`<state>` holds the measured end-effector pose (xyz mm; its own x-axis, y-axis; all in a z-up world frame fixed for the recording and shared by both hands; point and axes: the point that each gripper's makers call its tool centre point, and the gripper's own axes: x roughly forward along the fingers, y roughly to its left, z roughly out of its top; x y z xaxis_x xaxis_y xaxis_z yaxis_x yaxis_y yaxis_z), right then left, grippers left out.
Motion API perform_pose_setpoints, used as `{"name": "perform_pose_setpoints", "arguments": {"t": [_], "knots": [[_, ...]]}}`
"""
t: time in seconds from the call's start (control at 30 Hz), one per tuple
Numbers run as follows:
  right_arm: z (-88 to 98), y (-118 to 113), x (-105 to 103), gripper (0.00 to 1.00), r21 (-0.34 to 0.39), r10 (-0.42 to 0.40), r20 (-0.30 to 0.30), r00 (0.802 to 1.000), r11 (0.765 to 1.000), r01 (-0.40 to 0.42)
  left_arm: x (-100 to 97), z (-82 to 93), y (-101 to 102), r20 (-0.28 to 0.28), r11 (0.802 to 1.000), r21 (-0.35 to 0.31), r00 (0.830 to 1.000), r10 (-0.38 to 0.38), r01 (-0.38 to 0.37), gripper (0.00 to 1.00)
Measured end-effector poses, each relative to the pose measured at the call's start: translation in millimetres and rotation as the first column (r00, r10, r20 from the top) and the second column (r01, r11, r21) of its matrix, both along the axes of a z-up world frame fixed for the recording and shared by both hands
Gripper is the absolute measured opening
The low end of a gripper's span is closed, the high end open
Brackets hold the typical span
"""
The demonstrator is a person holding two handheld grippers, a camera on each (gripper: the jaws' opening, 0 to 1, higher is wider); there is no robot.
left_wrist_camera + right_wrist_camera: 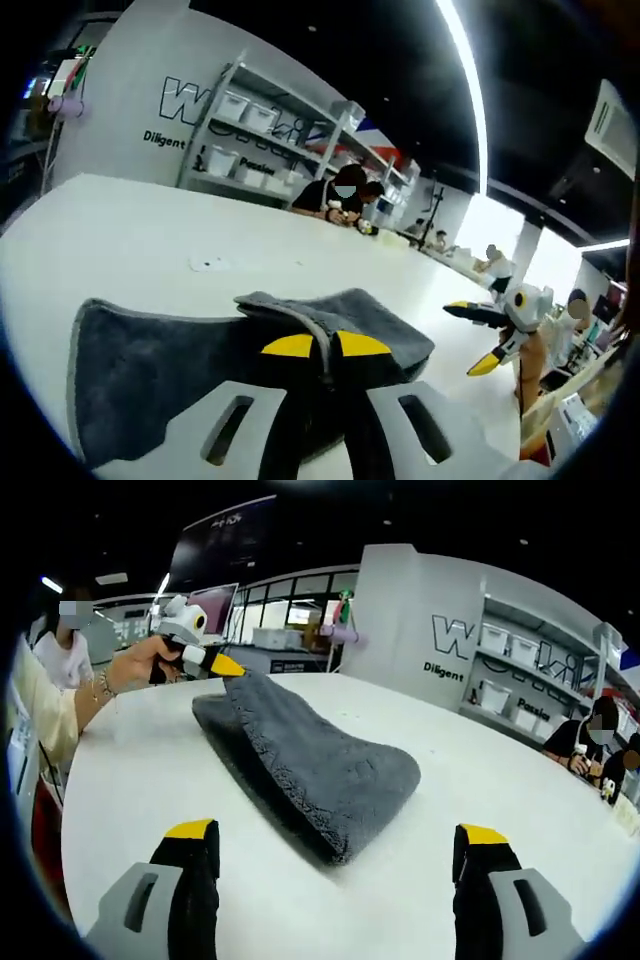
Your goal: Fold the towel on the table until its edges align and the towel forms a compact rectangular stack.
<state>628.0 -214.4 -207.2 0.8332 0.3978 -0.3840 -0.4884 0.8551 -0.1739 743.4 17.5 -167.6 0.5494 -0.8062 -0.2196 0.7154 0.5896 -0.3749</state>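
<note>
A dark grey towel (150, 370) lies folded over on the white table (130, 230). My left gripper (325, 345) is shut on a raised fold at the towel's edge, its yellow tips pressed together over the cloth. In the right gripper view the towel (310, 760) stretches away from me. At its far corner the left gripper (222, 666), held by a person's hand (135, 665), pinches the cloth. My right gripper (336, 832) stands wide open just short of the towel's near end, with nothing between its jaws. The right gripper (472, 335) also hangs open off to the right in the left gripper view.
A small pale object (208, 263) lies on the table beyond the towel. Shelves with white bins (260, 140) stand against the lettered wall. People sit at the table's far end (340, 200). The person's sleeve (40, 720) is at the table's left edge.
</note>
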Motion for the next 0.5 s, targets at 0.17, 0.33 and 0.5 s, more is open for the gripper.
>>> {"name": "perform_pose_setpoints", "arguments": {"t": [0.17,0.33,0.5], "knots": [[-1.4,0.0,-0.2,0.99,-0.004,0.001,-0.006,1.000,1.000,-0.001,5.2,-1.6,12.2,-0.008,1.000,0.017,1.000,0.011,-0.011,0.05],[-4.2,0.8,0.3,0.99,-0.008,0.000,-0.011,1.000,1.000,0.000,8.1,0.3,19.3,-0.012,1.000,0.012,1.000,0.017,-0.017,0.05],[-5.9,-0.1,0.5,0.99,-0.010,-0.001,-0.016,1.000,1.000,0.001,9.0,4.2,25.6,-0.011,1.000,0.010,1.000,0.024,-0.024,0.05]]}}
